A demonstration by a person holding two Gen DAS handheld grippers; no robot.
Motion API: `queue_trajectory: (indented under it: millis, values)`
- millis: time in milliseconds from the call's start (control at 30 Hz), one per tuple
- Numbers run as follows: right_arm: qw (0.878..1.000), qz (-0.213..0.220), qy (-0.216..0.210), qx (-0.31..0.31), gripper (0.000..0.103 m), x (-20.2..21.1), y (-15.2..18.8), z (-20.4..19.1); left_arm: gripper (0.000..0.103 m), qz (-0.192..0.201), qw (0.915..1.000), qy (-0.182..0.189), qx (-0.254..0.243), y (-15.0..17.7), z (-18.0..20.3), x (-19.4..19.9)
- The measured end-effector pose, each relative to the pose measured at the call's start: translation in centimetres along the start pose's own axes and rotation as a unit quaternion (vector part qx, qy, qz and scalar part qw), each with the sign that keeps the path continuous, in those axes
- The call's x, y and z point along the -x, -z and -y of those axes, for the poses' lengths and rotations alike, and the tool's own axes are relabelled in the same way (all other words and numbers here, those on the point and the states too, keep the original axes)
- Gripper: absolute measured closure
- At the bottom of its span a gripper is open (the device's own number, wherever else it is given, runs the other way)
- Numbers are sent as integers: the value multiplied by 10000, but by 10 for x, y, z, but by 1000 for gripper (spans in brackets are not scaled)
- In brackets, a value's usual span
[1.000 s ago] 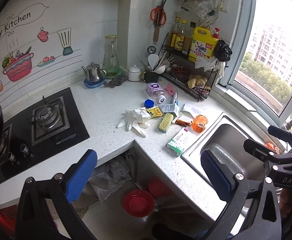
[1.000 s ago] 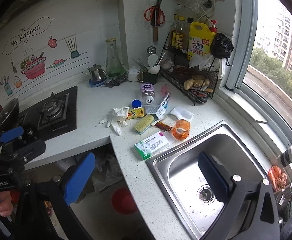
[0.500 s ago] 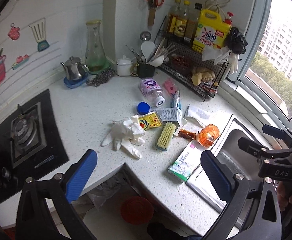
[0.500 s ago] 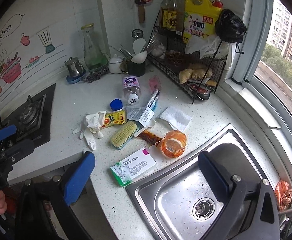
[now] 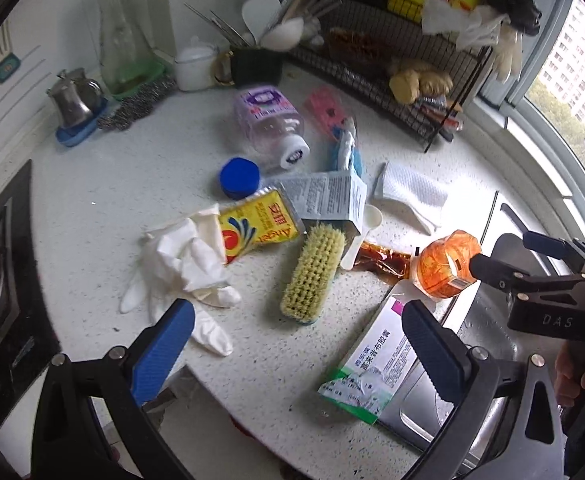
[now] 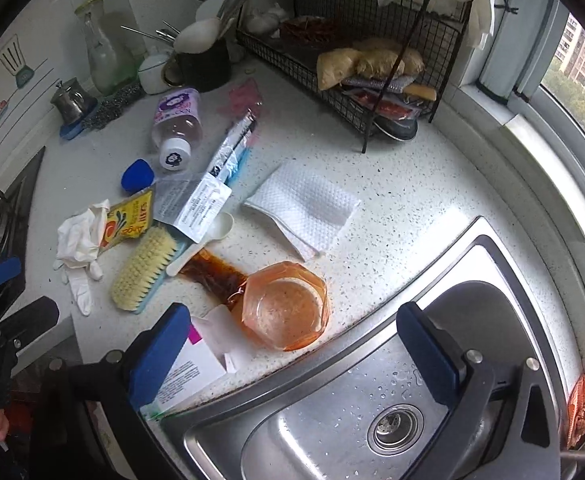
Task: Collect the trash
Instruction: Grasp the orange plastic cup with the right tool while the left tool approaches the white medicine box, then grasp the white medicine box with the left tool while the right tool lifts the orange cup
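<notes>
So the trash is all piled in the middle of the speckled white desk [image 5: 104, 184], between the stove and the sink [image 6: 472, 312]. Closest to the sink rim is a clear orange plastic cup [image 6: 286, 306], tipped on its side with its mouth facing the right wrist camera, and a crinkly brown sauce packet [image 6: 212, 270] touching it on the left. Just beside those sits a white medicine box [image 5: 372, 364] with green and magenta print, one flap open, hanging partly over the sink edge. Further left there's a yellow-bristled scrub brush [image 5: 312, 276], a white plastic spoon [image 6: 208, 236] poking out from under a printed paper leaflet [image 5: 324, 196], a yellow yeast sachet [image 5: 258, 226], and a crumpled white rubber glove [image 5: 180, 264] with its fingers splayed toward the desk edge. Behind them are a blue bottle cap [image 5: 239, 178], a clear bottle [image 5: 270, 124] lying on its side with a purple label and white cap, a pink wrapper [image 5: 326, 108], and a folded white paper towel [image 6: 304, 204] off to the right. The left tool [image 5: 298, 356] hangs wide open above the glove and brush, holding nothing. The right tool [image 6: 292, 352] is also spread wide, empty, hovering above the orange cup and the sink rim.
</notes>
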State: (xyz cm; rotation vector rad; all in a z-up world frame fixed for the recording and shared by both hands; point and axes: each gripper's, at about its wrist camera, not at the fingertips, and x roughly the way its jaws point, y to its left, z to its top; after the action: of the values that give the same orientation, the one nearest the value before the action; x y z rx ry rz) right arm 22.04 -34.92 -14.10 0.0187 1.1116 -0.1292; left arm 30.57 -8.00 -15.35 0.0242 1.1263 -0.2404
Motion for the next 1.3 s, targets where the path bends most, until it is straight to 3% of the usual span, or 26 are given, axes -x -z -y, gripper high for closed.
queue_trajectory:
  millis: [267, 533, 700, 933, 1067, 1300]
  values:
    - [9994, -299, -165, 58, 0, -42, -3, 6, 0, -312, 9994, 98, 100, -2, 2, -34]
    - [9976, -495, -473, 93, 39, -60, -2, 3, 0, -366, 9993, 103, 54, 1, -2, -35]
    - [9981, -382, -462, 139, 40, -55, -1, 3, 0, -420, 9987, 222, -164, 4, 6, -32]
    - [9987, -57, -435, -258, 40, -20, 8, 21, 0, -519, 9936, 523, -860, 5, 31, -35]
    - [9982, -113, -391, -447, 40, -7, 23, 29, 0, -703, 9870, 750, -1234, 9, 47, -48]
    - [9957, -339, -319, -803, 40, -4, 49, 33, 0, -904, 9781, 772, -1710, 16, 71, -72]
